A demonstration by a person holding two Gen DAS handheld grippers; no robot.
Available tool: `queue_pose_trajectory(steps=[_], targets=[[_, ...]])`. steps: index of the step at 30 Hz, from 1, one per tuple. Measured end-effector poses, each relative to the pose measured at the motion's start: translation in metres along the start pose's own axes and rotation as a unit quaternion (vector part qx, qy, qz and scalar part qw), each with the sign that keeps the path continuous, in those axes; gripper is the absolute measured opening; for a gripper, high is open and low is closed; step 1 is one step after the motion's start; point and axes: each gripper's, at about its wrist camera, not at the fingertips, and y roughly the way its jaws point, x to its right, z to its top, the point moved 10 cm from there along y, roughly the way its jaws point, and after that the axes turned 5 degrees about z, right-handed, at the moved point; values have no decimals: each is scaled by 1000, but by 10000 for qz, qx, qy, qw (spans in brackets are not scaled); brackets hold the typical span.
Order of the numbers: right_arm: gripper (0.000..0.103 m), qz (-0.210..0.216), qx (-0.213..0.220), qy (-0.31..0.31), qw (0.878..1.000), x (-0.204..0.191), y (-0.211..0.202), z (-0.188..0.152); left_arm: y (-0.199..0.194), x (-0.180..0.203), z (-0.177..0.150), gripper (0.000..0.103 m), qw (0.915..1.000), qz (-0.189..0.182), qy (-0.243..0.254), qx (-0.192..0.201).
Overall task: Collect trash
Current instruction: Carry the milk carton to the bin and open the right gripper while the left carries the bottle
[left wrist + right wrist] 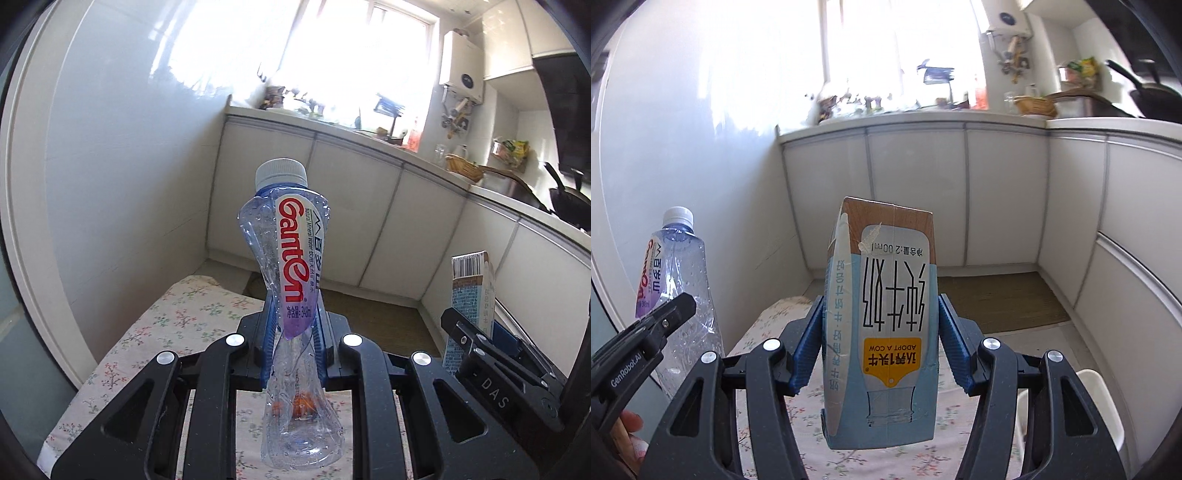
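Note:
My left gripper (293,343) is shut on a crushed clear Ganten water bottle (291,258) with a white cap, held upright above the floral tablecloth (177,321). My right gripper (881,339) is shut on a blue and brown milk carton (882,317), held upside down above the same cloth. In the left wrist view the carton (471,291) and right gripper show at the right edge. In the right wrist view the bottle (677,280) and the left gripper's black body show at the left.
White kitchen cabinets (997,192) and a cluttered counter (388,144) run along the back and right. A brown floor mat (997,299) lies below them. A white chair or bin edge (1097,402) sits at lower right. A white wall (129,166) stands left.

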Motion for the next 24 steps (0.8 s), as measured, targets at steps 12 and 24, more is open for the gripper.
queue_pose_trajectory(steps=[12, 24], targets=[[58, -742, 451, 412, 9954, 110, -50, 9, -2, 92, -18, 18, 9975, -572, 405, -134], [59, -1493, -158, 902, 9845, 226, -51, -43, -3, 170, -52, 18, 9907, -978, 876, -368]])
